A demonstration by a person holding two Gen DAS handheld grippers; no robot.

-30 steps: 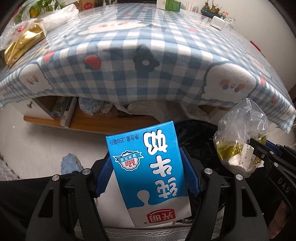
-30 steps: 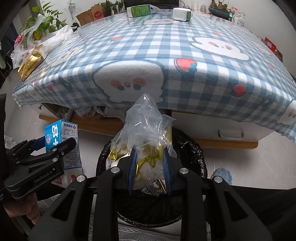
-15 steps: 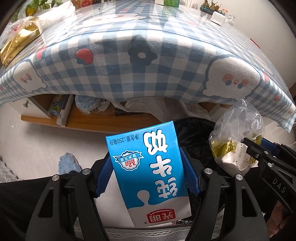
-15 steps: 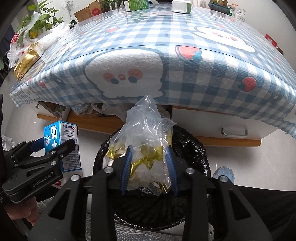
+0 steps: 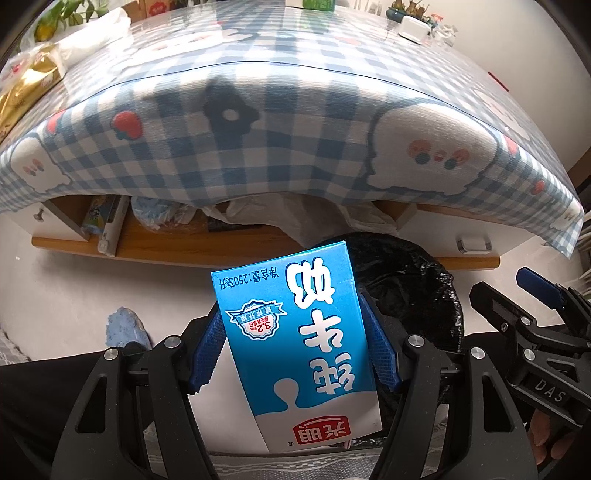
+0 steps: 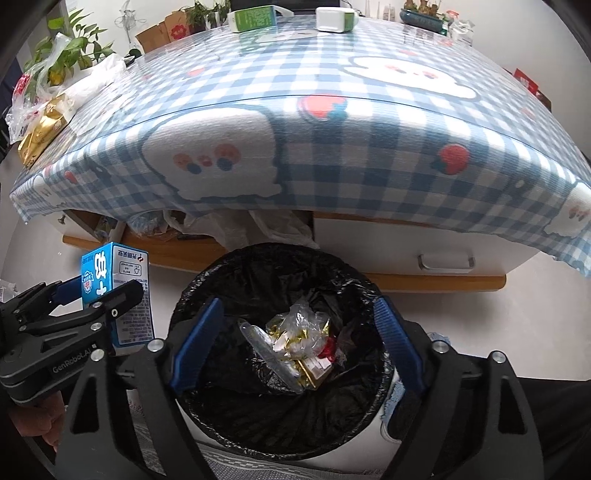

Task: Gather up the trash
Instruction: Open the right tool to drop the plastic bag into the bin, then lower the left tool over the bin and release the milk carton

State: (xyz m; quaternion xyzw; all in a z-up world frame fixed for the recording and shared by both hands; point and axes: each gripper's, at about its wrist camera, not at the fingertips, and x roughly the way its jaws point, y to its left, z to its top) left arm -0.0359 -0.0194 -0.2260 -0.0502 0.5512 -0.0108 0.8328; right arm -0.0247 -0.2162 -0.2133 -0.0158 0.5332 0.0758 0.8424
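Jaws of right gripper point(image 6: 295, 343) just opened, empty, above bin point(image 6: 280, 280); plastic bag point(image 6: 299, 339) lay inside, frame centre. Left gripper point(image 5: 295, 354) clamped milk carton point(image 5: 299, 343).

Checked tablecloth point(image 6: 332, 155) covers table; green carton point(image 6: 255, 18), white box point(image 6: 334, 18) on it

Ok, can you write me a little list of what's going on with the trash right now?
left gripper: shut on the blue milk carton, held beside the bin
right gripper: open above the bin, jaws just opened, nothing between them
bin: black liner, on the floor by the table
plastic bag: lying inside the bin
table: blue checked cloth
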